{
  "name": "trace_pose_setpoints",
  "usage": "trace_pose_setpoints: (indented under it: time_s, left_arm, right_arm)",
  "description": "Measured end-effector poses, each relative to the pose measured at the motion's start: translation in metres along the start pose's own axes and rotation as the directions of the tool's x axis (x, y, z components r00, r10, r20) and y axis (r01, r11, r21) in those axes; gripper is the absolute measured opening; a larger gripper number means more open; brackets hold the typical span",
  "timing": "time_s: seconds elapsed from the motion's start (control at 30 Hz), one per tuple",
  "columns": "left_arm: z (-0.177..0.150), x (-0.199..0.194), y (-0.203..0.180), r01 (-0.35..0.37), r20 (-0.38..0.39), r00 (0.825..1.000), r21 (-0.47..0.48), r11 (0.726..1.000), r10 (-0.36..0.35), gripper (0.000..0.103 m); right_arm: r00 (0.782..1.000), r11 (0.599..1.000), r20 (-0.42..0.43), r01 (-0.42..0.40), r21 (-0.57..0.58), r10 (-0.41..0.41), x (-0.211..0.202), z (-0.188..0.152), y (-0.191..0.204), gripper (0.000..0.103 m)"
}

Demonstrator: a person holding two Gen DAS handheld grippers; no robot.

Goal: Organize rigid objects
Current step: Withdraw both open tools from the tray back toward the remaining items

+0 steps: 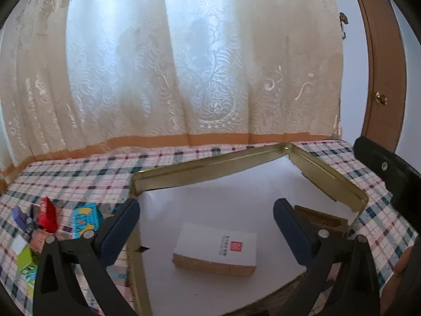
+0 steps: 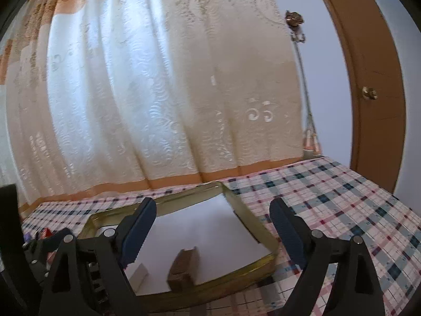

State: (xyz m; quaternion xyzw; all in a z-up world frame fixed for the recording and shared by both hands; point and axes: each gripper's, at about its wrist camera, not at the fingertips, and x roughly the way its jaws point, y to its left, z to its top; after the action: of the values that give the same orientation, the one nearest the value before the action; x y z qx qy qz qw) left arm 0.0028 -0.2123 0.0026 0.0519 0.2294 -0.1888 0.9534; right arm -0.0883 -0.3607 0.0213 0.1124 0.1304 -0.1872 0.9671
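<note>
A checked cloth (image 1: 79,173) in pink, white and blue covers the surface. Behind it, at 12 o'clock, hangs a big cream curtain (image 1: 184,65) with an orange strip along the bottom. A brown door (image 2: 368,79) with a gold knob (image 2: 369,93) stands at 3 o'clock.

A flat gold tray (image 1: 210,162) with a white floor sits on the cloth. A white box (image 1: 218,247) with a small red mark lies flat inside it. A brown box (image 2: 184,266) lies in the tray too, at 3 o'clock from the white one.

The left gripper (image 1: 206,229) hangs over the tray with its jaws wide apart and nothing in them. The right gripper (image 2: 213,229) also has its jaws spread wide and holds nothing.

Only the left view shows the little boxes out on the cloth at 9 o'clock of the tray: a red box (image 1: 47,214), a blue box (image 1: 85,218) and a green box (image 1: 26,263). The right view gives the clearest look at a thin tassel cord (image 2: 302,79) hanging beside the curtain.
</note>
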Motion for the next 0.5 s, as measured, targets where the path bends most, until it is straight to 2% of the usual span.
trace_pose_setpoints:
  time_s: [0.23, 0.33, 0.5]
  left_arm:
    - [-0.002, -0.004, 0.017, -0.018, -0.002, 1.0, -0.048, 0.999, 0.018, 0.103]
    - [-0.003, -0.009, 0.02, -0.055, 0.008, 0.998, -0.032, 0.998, 0.056, 0.103]
    - [-0.005, -0.024, 0.038, -0.111, 0.041, 0.993, -0.035, 0.993, 0.112, 0.103]
  right_arm:
    - [0.999, 0.998, -0.036, -0.021, 0.051, 0.023, 0.009, -0.003, -0.005, 0.09]
    - [0.999, 0.997, -0.026, -0.042, 0.063, 0.044, 0.007, -0.006, -0.005, 0.09]
    - [0.999, 0.998, 0.031, -0.032, 0.047, 0.03, -0.003, -0.006, -0.002, 0.09]
